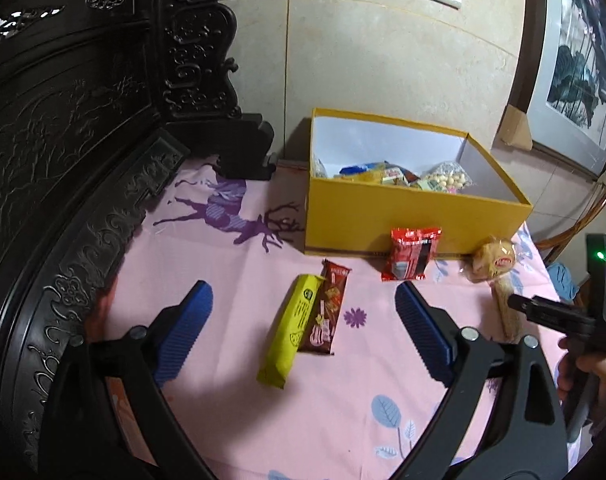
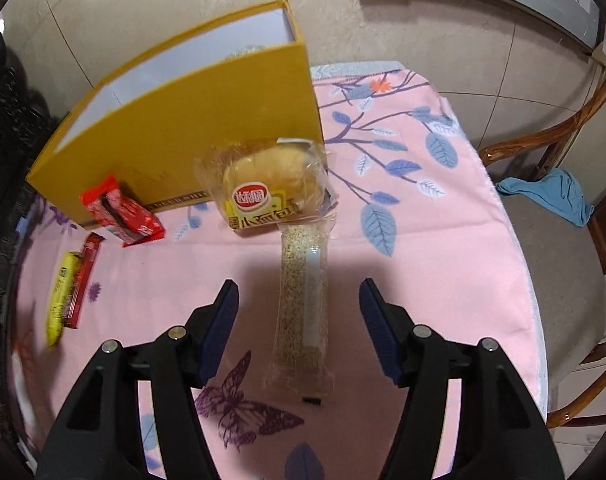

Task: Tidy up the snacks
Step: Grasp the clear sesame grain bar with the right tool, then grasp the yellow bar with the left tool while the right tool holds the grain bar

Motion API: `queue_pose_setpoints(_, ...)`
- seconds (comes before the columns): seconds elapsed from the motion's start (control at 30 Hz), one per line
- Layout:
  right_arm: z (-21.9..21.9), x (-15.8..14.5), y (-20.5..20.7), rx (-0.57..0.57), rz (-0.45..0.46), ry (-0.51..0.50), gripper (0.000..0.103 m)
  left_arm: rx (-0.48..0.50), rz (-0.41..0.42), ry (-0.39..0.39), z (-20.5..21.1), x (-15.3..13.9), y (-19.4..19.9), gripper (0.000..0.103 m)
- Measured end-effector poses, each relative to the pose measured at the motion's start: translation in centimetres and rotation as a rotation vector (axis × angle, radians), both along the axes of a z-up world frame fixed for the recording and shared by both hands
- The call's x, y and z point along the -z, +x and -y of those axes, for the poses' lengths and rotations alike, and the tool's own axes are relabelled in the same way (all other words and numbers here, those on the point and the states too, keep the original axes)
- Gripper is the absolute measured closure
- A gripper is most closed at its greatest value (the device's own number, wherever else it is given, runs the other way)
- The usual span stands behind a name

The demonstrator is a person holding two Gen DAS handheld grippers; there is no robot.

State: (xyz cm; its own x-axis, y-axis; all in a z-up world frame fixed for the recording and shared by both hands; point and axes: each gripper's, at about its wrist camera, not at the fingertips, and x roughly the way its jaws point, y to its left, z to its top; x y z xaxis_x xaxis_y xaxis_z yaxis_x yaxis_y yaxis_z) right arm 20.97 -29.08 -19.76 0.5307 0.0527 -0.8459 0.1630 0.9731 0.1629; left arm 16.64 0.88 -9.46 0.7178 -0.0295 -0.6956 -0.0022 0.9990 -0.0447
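Sesame bar [image 2: 303,312] in clear wrap lies on the counter [image 2: 443,240] directly ahead of our right tool [image 2: 299,316], its long axis running along the fingers toward the bun packet [image 2: 269,184] and the yellow box [image 2: 191,120]. Both tools have the jaws wide and hold nothing. Our right tool hovers low, pitched down, and is the nearer one. Our left tool [image 1: 303,324] faces the yellow bar [image 1: 291,332] and brown bar [image 1: 327,312], lying side by side.
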Motion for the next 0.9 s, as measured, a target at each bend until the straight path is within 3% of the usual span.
queue_pose_setpoints(0.2, -0.4, 2.3, 1.9, 0.023, -0.048, -0.024, 0.04, -0.012, -0.06, 0.027, 0.1, 0.9, 0.4, 0.009)
queue_pose_setpoints(0.4, -1.2, 3.1, 2.1, 0.017, -0.04, -0.057, 0.04, -0.029, -0.089, 0.034, -0.3, 1.5, 0.8, 0.009)
queue_pose_setpoints(0.47, -1.6, 3.1, 2.0, 0.004, -0.036, -0.087, 0.046, -0.034, -0.094, 0.04, -0.4, 1.7, 0.8, 0.009)
queue_pose_setpoints(0.53, -1.8, 3.2, 1.7, -0.021, -0.034, -0.142, 0.068, -0.044, -0.098, 0.045, -0.7, 2.0, 0.8, 0.009)
queue_pose_setpoints(0.57, -2.0, 3.1, 1.6, -0.04, -0.028, -0.148, 0.074, -0.047, -0.102, 0.046, -0.8, 2.2, 0.9, 0.009)
queue_pose_setpoints(0.7, -3.2, 3.0, 0.3, -0.103, -0.025, -0.187, 0.074, -0.029, -0.116, 0.06, -1.2, 4.2, 1.3, 0.009)
queue_pose_setpoints(0.9, -5.1, 3.2, -2.6, -0.142, -0.013, -0.116, 0.074, 0.039, -0.139, 0.07, -0.5, 7.5, 3.8, 0.009)
